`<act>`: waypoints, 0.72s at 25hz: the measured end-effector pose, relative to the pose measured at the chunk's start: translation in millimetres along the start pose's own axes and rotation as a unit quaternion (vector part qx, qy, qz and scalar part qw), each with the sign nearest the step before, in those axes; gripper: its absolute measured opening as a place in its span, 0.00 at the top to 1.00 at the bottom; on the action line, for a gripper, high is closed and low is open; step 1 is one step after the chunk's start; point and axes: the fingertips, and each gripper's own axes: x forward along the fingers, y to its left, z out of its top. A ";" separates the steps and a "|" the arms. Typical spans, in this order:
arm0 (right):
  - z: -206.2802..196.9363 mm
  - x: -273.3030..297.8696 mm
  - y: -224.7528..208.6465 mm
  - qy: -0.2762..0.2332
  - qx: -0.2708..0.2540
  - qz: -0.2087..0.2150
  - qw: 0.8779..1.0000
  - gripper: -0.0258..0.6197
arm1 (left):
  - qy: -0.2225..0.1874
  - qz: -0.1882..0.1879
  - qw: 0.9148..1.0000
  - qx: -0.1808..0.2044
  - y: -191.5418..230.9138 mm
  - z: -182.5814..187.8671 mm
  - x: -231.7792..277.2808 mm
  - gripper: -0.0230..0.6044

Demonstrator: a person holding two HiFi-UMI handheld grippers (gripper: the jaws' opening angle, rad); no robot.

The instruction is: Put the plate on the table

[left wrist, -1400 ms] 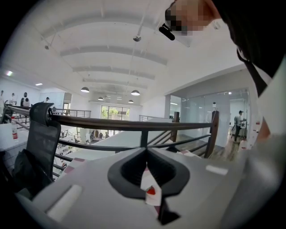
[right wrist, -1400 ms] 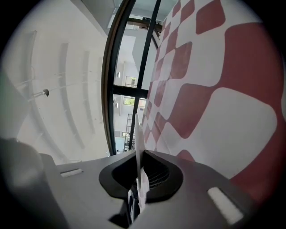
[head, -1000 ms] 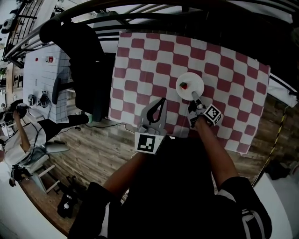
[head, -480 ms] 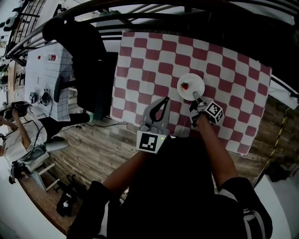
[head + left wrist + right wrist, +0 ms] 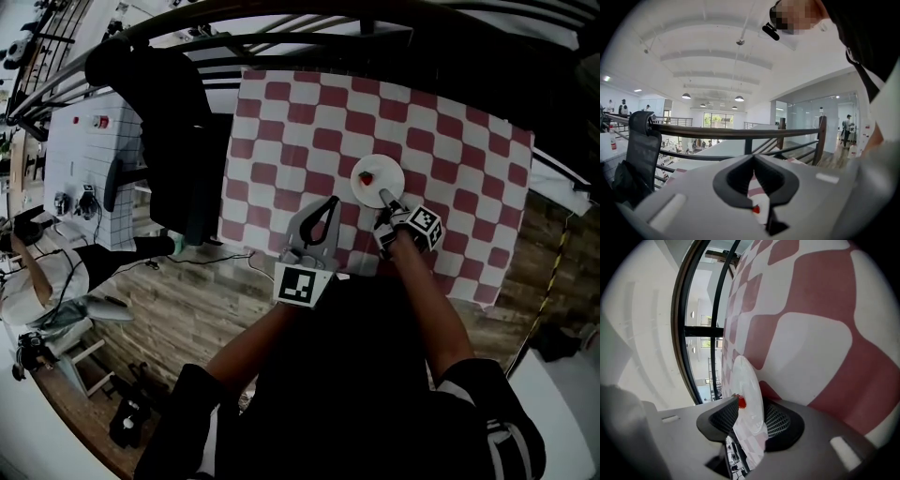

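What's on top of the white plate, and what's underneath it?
A small red item sits on the plate, too small to identify. The plate rests on the red-and-white checked cloth, whose patch beneath is covered. The right gripper, jaws just opened, straddles the near rim.

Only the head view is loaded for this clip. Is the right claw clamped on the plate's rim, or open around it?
Observer: The right gripper view shows the right claw open. It has just been opening, and its pads stand clear of the plate, whose rim sits between them.
Operator: And the left claw?
Observer: The left gripper view shows the left claw shut, tips together, with nothing gripped.
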 end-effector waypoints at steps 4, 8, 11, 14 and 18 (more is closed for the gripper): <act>-5.0 -11.1 -7.8 -0.001 -0.010 -0.026 1.000 0.69 | -0.002 0.002 1.000 -0.009 1.4 -2.7 -8.8 0.95; -10.6 -26.3 -15.3 -0.005 -0.021 -0.039 0.999 0.67 | -0.010 -0.004 1.000 -0.010 0.6 -1.3 -19.4 0.95; -13.9 -37.3 -15.8 -0.010 -0.029 -0.035 0.999 0.67 | -0.015 -0.010 1.000 -0.015 0.5 -2.2 -28.2 0.95; -28.4 -48.8 -7.8 -0.008 -0.050 -0.023 0.998 0.68 | -0.019 -0.013 1.000 -0.021 2.1 -4.8 -41.0 0.95; -54.9 -68.3 19.7 -0.014 -0.101 -0.009 0.995 0.69 | -0.026 -0.018 0.999 -0.028 4.8 -10.9 -58.8 0.95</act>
